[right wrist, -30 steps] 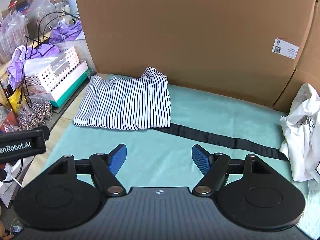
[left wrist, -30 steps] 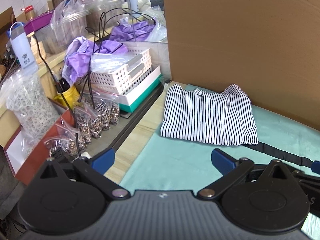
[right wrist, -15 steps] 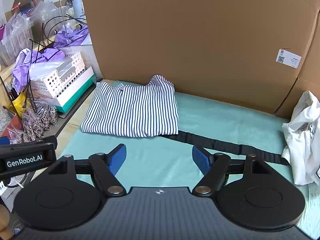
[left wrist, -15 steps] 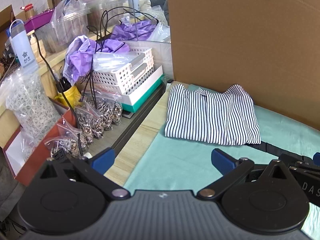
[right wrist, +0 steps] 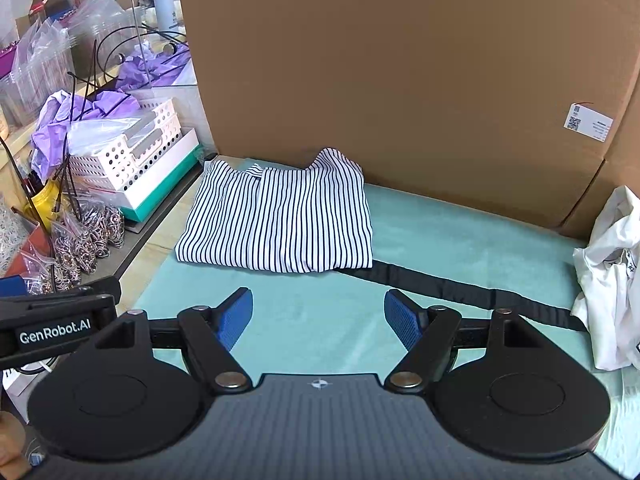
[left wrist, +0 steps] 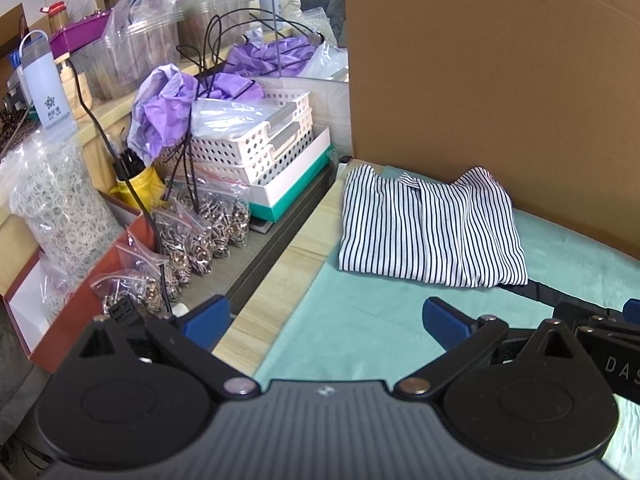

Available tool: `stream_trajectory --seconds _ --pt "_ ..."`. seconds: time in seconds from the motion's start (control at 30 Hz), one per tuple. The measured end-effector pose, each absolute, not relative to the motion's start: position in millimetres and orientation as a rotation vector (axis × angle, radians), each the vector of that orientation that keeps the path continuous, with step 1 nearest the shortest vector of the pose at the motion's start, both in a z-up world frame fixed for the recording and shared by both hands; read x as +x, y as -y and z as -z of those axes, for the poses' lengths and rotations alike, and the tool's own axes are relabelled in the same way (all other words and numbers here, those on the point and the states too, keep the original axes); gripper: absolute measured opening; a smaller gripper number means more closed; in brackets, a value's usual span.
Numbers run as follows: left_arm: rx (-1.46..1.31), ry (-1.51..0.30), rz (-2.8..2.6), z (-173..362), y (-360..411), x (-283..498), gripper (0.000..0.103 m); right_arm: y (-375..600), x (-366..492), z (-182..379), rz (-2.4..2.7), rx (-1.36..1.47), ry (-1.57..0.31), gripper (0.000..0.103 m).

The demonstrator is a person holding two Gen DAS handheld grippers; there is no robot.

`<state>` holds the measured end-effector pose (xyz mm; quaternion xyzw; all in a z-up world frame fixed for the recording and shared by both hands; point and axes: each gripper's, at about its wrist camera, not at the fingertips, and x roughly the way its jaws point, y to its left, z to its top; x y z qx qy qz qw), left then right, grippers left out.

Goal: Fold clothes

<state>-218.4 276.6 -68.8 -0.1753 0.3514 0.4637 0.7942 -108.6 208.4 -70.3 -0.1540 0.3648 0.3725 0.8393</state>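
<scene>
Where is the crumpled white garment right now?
Right wrist view only, far right edge: the white garment lies on the green mat, beside the black strap's end.

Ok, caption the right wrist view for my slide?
Open right gripper hovers before folded striped shirt; crumpled white garment waits.

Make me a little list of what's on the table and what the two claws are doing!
striped shirt: folded, lying flat on the green mat, by the cardboard wall
white clothes: crumpled heap at the mat's right edge, not folded
black strap: runs across the mat from the shirt to the white heap
left claw: open, holding nothing
right claw: open, holding nothing, above bare mat
beside the mat: white baskets, bags of metal rings
</scene>
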Motion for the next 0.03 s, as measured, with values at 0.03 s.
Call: stream_trajectory --seconds 0.03 --pt "-0.375 -0.756 -0.997 68.9 -276.8 -218.7 0.102 -209.2 -109.0 70.4 -0.788 -0.327 -0.772 0.075"
